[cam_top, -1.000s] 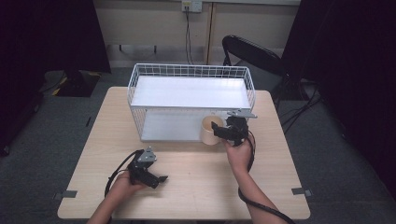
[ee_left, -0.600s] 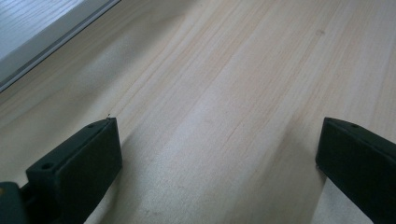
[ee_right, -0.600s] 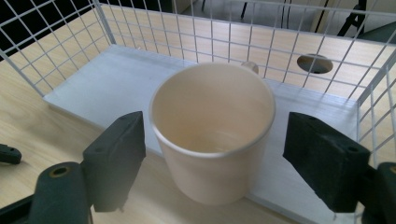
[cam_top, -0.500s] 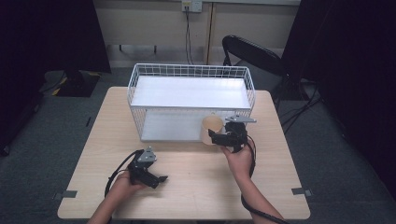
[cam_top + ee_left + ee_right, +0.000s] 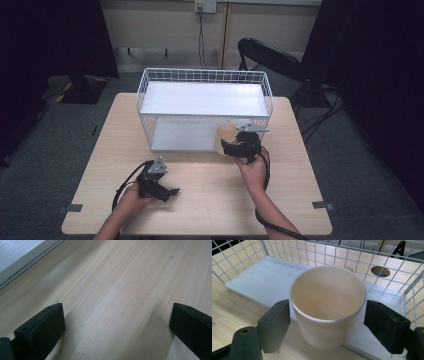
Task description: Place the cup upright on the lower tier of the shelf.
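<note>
Spanning most of the high view, the light wooden table (image 5: pixel 200 200) carries everything else, and places below are given against the white wire basket (image 5: pixel 205 107) that stands on its far half. The basket is a two-level rack: a white shelf (image 5: pixel 202 99) on top and a white bottom board (image 5: pixel 249 280) beneath, open toward the person. Behind the basket, off the table, stands a dark chair (image 5: pixel 267 55).

At the basket's front right corner the right gripper (image 5: pixel 236 148) is held by a hand (image 5: pixel 252 170) reaching in from the near edge. Between its jaws sits a cream cup (image 5: pixel 327 306), upright and open-mouthed, at the front edge of the basket's bottom board. In the right gripper view the left jaw lies against the cup's wall, while the right jaw stands just clear of it, so the jaws bracket the cup rather than clamp it.

Well in front of the basket, toward its left end, the left gripper (image 5: pixel 167 192) rests low over bare wood in the other hand (image 5: pixel 132 195); its jaws are spread wide with nothing between them.
</note>
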{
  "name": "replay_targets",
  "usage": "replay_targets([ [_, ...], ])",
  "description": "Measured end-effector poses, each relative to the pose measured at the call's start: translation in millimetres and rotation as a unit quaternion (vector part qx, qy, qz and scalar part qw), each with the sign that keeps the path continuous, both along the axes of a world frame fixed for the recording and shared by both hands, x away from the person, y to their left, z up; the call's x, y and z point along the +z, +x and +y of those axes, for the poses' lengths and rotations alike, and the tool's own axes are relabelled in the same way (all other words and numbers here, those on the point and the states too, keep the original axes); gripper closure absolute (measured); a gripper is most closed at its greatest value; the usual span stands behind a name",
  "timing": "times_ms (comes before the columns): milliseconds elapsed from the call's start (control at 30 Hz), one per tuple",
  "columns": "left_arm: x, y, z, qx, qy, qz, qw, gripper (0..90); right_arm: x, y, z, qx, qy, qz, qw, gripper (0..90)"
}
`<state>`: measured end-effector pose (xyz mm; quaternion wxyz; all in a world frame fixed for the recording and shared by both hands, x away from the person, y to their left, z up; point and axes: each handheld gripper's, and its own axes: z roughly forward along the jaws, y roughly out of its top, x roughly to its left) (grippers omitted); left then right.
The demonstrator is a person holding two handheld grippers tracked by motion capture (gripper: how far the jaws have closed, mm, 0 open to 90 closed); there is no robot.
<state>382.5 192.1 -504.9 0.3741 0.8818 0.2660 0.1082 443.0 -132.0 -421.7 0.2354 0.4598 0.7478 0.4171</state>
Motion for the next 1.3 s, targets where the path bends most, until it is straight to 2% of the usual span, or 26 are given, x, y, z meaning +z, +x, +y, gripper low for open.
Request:
replay_targets([
  [67,0.0,0.0,0.0,0.000,0.000,0.000,1.0000,0.0,-1.9,2.0,0.6,-0.001,0.001,0.005,1.0000,21.1],
  [367,0.0,0.0,0.0,0.000,0.000,0.000,1.0000,0.0,-4.1,3.4,3.2,-0.006,-0.004,0.000,1.0000,21.3],
  [700,0.0,0.0,0.0,0.000,0.000,0.000,1.0000,0.0,-11.4,5.1,4.5,-0.010,-0.008,0.005,0.9999,24.0],
  [933,0.0,0.0,0.0,0.000,0.000,0.000,1.0000,0.0,-10.1,6.4,5.5,-0.011,-0.008,0.001,0.9999,30.0],
  [1300,0.0,0.0,0.0,0.000,0.000,0.000,1.0000,0.0,-8.9,10.1,7.1,-0.005,-0.011,0.002,0.9999,44.3],
])
